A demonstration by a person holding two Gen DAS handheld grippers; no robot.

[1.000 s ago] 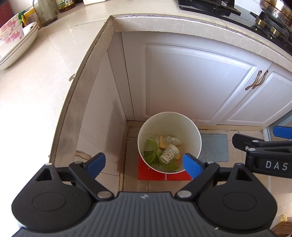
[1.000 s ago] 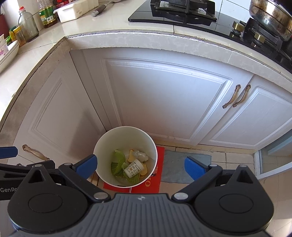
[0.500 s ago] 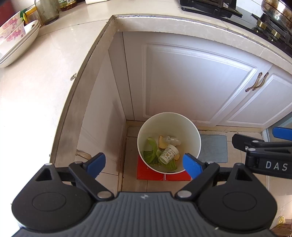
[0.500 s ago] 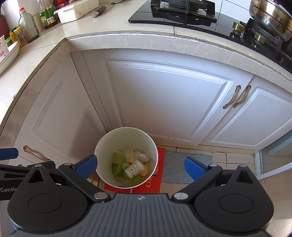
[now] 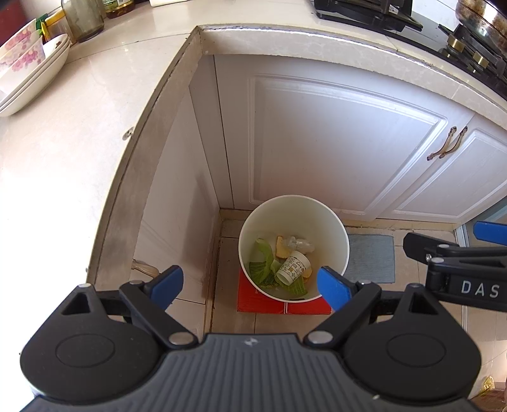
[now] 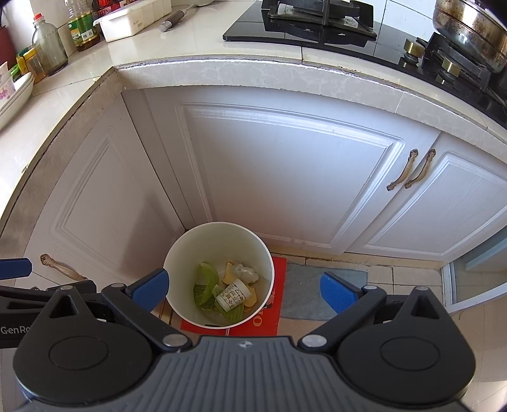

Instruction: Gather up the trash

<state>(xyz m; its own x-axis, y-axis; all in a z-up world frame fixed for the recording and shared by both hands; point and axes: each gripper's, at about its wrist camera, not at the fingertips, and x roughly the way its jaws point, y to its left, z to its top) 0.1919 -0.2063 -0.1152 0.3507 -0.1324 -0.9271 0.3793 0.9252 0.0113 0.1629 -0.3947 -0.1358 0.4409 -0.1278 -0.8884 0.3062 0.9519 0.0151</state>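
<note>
1. On the far left, the white countertop point(image 5: 63, 133) carries stacked flowered plates point(image 5: 28, 73) and a glass jar point(image 5: 84, 19).
2. The left gripper point(image 5: 250, 283) hangs above the floor with its blue fingers spread wide; nothing is between them.
3. In the corner where the two white cabinet runs meet, a white trash bin point(image 5: 336, 241) stands on the floor, on a red flat box point(image 5: 253, 301).
4. Inside the bin lies the trash: green leaf pieces point(image 5: 263, 263), a paper cup point(image 5: 293, 267) on its side with a printed pattern, yellow peel bits point(image 5: 282, 247) and a crumpled clear wrapper point(image 5: 299, 243).
5. Just right of the bin, a grey mat point(image 6: 304, 291) lies on the tiled floor.
6. The right gripper point(image 6: 244, 290) is also released, with fingers wide apart and empty, above the bin in its own view.
7. On the right, a black gas stove point(image 6: 317, 22) sits on the counter, with a metal pot point(image 6: 469, 28) on a burner.
</note>
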